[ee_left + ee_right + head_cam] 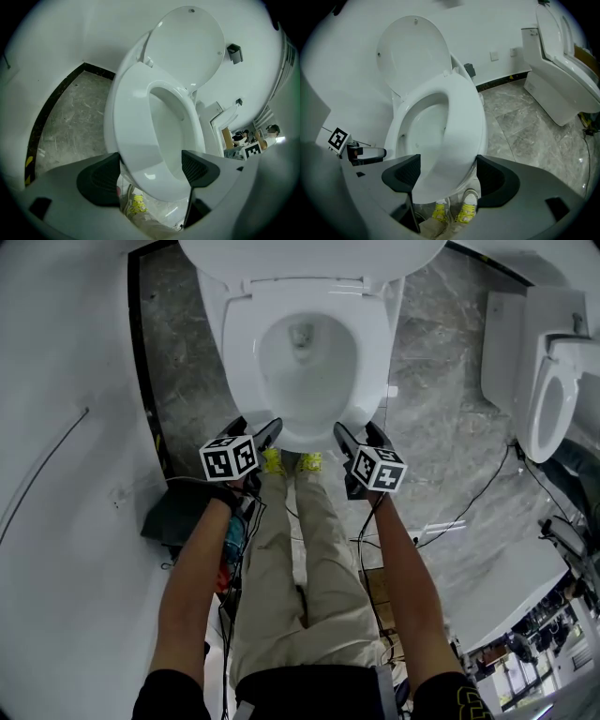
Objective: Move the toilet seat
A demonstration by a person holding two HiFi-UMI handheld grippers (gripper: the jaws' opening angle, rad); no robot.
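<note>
The white toilet seat [239, 343] lies down on the bowl, and the lid [309, 254] stands up behind it. My left gripper [255, 427] is at the seat's front left edge, my right gripper [361, 430] at its front right edge. In the left gripper view the seat [131, 117] runs between the wide-set jaws of the left gripper [150, 171], with a gap at the right pad. In the right gripper view the front rim of the seat [464, 117] sits between the equally wide jaws of the right gripper [449, 176]. Neither pair of pads visibly presses on it.
A second toilet [553, 399] stands at the right on the grey marble floor. A dark bag [178, 517] lies by the white wall at the left, and cables [469, 507] trail across the floor. The person's shoes [291, 463] are right under the bowl's front.
</note>
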